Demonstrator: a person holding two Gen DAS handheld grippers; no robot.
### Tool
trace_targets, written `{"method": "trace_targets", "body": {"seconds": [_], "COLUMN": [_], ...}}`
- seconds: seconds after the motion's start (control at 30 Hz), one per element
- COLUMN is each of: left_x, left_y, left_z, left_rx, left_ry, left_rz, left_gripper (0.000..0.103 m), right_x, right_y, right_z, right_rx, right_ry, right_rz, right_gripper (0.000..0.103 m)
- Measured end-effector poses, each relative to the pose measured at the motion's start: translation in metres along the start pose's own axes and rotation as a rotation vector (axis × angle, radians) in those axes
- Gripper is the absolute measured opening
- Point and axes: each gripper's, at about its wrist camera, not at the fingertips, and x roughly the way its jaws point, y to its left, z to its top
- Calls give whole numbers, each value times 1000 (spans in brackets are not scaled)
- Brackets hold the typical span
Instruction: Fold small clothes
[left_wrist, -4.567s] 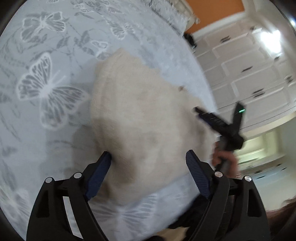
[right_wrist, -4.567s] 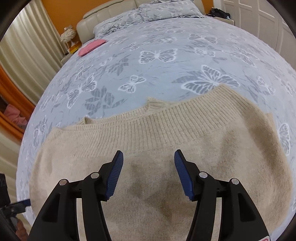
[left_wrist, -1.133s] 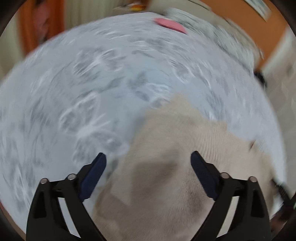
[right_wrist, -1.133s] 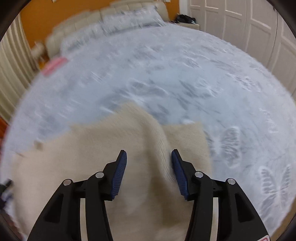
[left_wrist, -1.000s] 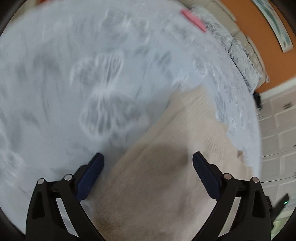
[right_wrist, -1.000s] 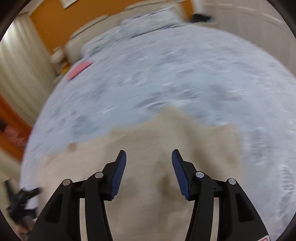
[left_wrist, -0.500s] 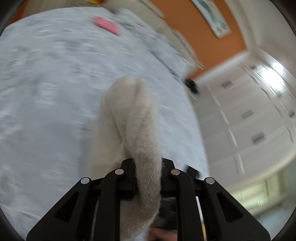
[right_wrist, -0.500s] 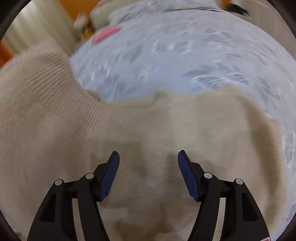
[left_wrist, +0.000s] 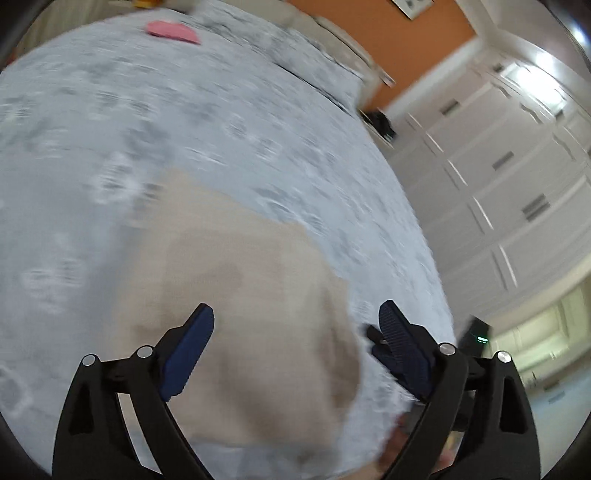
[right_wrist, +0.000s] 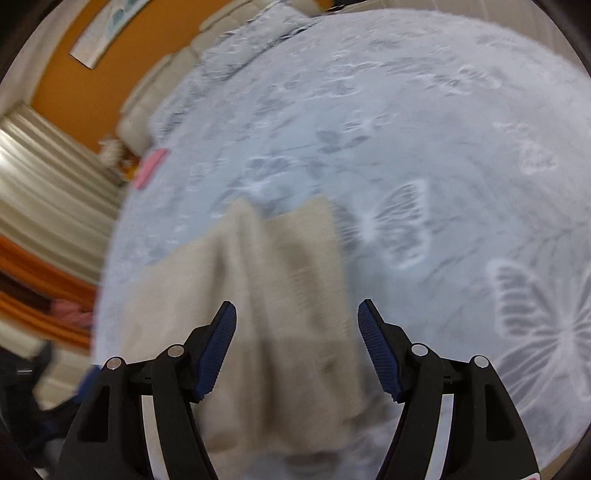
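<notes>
A beige knit sweater (left_wrist: 240, 295) lies folded over on the grey butterfly-print bedspread (left_wrist: 110, 129). My left gripper (left_wrist: 295, 347) is open just above its near part and holds nothing. In the right wrist view the sweater (right_wrist: 258, 295) lies as a folded stack with a ridge along its middle. My right gripper (right_wrist: 297, 339) is open above its near right edge and holds nothing. The right gripper also shows in the left wrist view (left_wrist: 373, 336), close beside the left one. Both views are motion-blurred.
A pink item (left_wrist: 171, 29) lies at the far side of the bed, also in the right wrist view (right_wrist: 149, 168). Pillows and headboard (right_wrist: 236, 48) stand at the orange wall. White wardrobe doors (left_wrist: 498, 166) stand to the right. Curtains (right_wrist: 44, 177) hang at the left.
Half a second ago my left gripper was shut on a lifted fold of the sweater; it has let go and opened, and the sweater now lies folded on the bed. Both grippers moved.
</notes>
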Motion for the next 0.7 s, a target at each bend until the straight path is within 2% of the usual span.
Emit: {"method": "trace_targets", "body": {"seconds": [0.07, 0.2, 0.27, 0.4, 0.47, 0.57, 0.63, 0.7], "left_x": [-13, -22, -21, -13, -13, -16, -16, -14], "left_y": [19, 43, 52, 61, 60, 53, 50, 49], "left_z": [5, 4, 0, -10, -12, -12, -13, -15], "left_rx": [8, 29, -2, -69, -57, 0, 30, 56], "left_ry": [-26, -18, 23, 68, 61, 44, 36, 39], "left_rz": [70, 168, 162, 138, 139, 151, 157, 165], "left_gripper": [89, 90, 90, 90, 90, 90, 90, 90], "right_x": [5, 33, 44, 57, 52, 27, 20, 23], "right_y": [16, 44, 56, 72, 80, 80, 72, 57], "right_z": [-6, -21, -24, -17, -15, -18, -23, -31], "right_rx": [-38, -131, -162, -147, -168, -180, -160, -114], "right_ry": [47, 170, 186, 216, 214, 153, 156, 209], "right_rz": [47, 32, -5, 0, -49, -81, -52, 2], "right_gripper": [85, 87, 87, 88, 88, 88, 88, 88]}}
